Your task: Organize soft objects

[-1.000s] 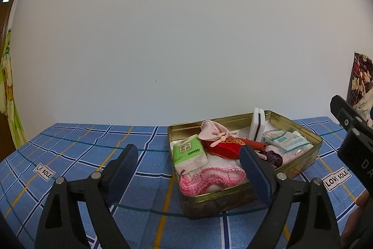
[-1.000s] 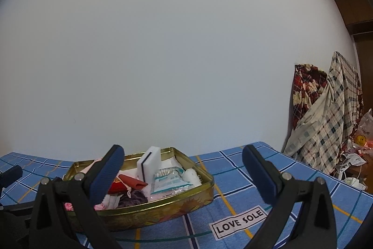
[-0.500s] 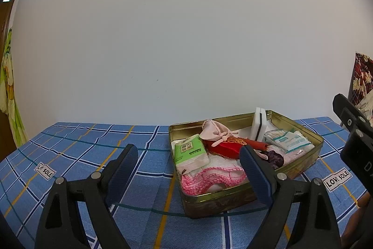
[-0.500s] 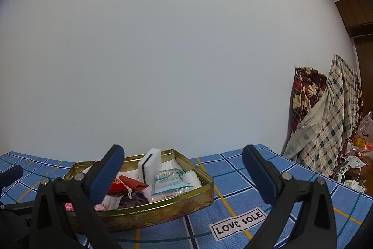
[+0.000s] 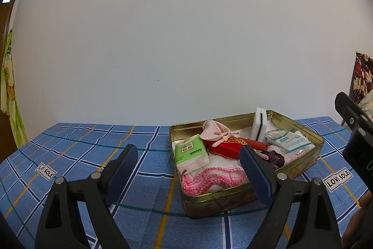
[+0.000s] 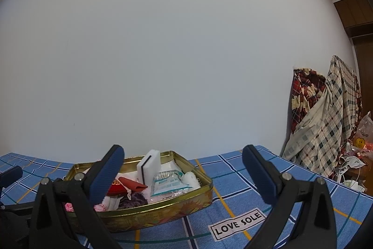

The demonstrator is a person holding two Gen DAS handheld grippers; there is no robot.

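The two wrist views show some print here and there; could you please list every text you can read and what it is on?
"LOVE SOLE": white patch on the blue plaid cloth, beside the gold tin.
"LOVE SOLE": the same patch, left wrist view.
"L… SOLE": second patch, partly creased.
Green tissue pack: print too small to read.
Clear packet: blurred.
Right gripper body: a cut-off "D".

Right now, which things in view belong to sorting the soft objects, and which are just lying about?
Part of the job:
gold rectangular metal tin
green tissue pack
pink crocheted cloth
red fabric pouch
white sponge with a black stripe
clear packet of cotton swabs
left gripper and right gripper, both open

Lying about:
plaid cloths against the wall
blue checked tablecloth
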